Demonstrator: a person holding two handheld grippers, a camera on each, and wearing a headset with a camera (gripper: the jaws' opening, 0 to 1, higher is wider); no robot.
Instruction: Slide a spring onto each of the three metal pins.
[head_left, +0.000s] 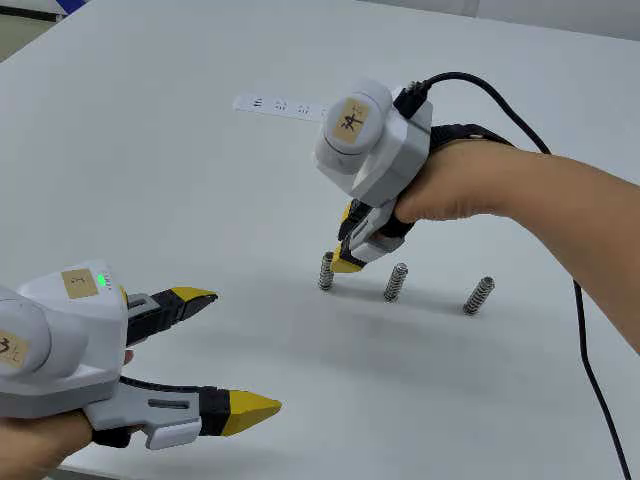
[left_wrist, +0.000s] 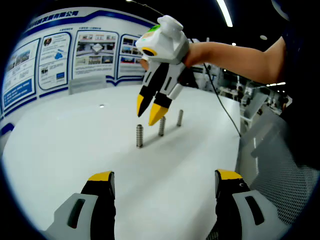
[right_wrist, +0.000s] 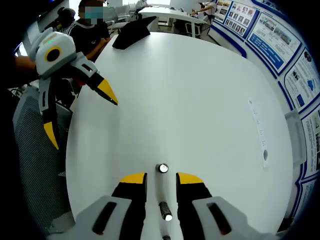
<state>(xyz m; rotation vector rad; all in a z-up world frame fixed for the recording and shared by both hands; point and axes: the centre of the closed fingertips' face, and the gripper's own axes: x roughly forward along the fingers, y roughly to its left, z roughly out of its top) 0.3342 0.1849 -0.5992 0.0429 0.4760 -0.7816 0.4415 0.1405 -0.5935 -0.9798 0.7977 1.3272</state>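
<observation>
Springs (head_left: 396, 282) sit on all three pins (right_wrist: 162, 168), which stand in a row on the white bench (head_left: 150, 150). So the job looks done, or very nearly. The right gripper (head_left: 347, 264) is just beside the end spring (head_left: 326, 271). Its jaws are a little apart and hold nothing. The left gripper (head_left: 225, 350) is well away from the row, with its jaws wide open and empty. Maybe all that is left is to check that each spring sits all the way down.
</observation>
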